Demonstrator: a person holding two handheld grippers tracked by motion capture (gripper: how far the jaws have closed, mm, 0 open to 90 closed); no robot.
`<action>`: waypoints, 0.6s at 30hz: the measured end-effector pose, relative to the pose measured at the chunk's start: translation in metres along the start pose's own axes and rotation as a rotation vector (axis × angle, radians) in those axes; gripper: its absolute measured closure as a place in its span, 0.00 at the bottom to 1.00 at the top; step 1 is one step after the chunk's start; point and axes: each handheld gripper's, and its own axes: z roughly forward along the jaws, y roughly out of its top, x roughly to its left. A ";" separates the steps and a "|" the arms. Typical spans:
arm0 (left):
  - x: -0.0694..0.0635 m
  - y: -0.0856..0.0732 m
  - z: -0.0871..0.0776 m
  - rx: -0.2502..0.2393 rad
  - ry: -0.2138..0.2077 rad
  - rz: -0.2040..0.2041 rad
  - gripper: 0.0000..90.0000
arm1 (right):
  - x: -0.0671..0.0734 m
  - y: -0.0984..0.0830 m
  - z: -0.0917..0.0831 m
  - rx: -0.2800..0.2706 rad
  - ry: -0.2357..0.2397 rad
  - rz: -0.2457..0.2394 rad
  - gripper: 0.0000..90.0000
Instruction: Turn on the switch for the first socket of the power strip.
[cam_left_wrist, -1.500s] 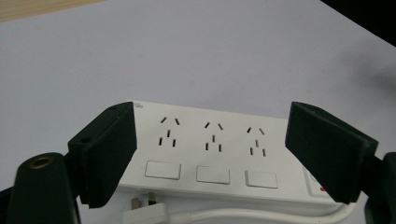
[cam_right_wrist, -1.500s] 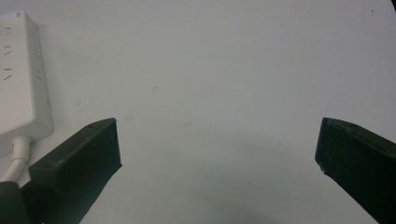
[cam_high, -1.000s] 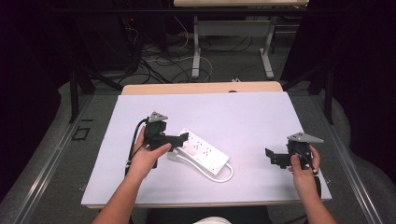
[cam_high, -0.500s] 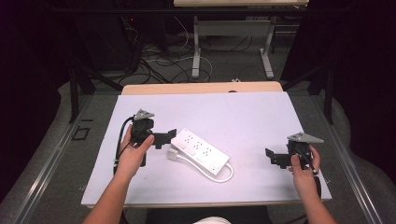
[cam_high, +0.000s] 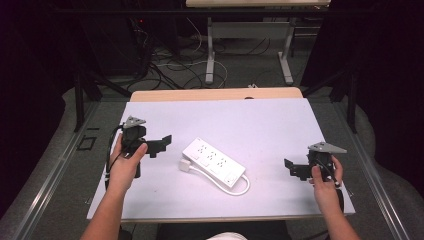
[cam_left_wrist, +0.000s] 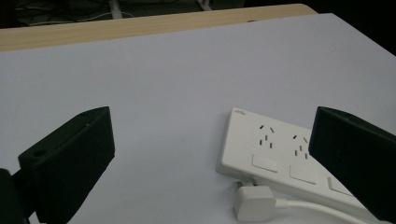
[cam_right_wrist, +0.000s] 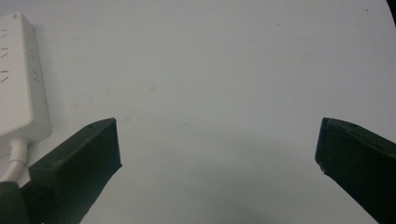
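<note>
A white power strip (cam_high: 214, 161) lies slantwise in the middle of the white table (cam_high: 260, 125). Its white plug (cam_high: 185, 165) rests against its left end, and its cable (cam_high: 242, 188) curls round the near right end. My left gripper (cam_high: 161, 145) hovers a little to the left of the strip, open and holding nothing, jaws pointing at it. In the left gripper view the power strip (cam_left_wrist: 280, 158) and plug (cam_left_wrist: 254, 203) lie ahead between the wide jaws of the left gripper (cam_left_wrist: 212, 128). My right gripper (cam_high: 293, 168) stands open near the table's right front. In the right gripper view, the right gripper (cam_right_wrist: 218, 135) frames bare table, with the power strip (cam_right_wrist: 18, 79) at far left.
A wooden strip (cam_high: 215, 94) runs along the table's far edge. Beyond it, on the floor, are loose cables (cam_high: 170, 65) and the metal legs of another table (cam_high: 210, 50). Bare white surface lies between the strip and the right gripper.
My left gripper has drawn back to the left, away from the power strip, which stays where it was. The right gripper has not moved.
</note>
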 end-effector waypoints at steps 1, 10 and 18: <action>0.002 0.000 -0.002 0.000 0.007 -0.005 0.00 | 0.000 0.000 0.000 -0.001 0.000 0.000 0.00; 0.024 -0.005 -0.014 -0.022 0.048 -0.058 0.00 | 0.000 0.000 0.000 -0.003 -0.006 0.002 0.00; 0.042 -0.014 -0.022 -0.031 0.090 -0.102 0.00 | 0.000 0.000 0.000 0.001 -0.004 0.007 0.00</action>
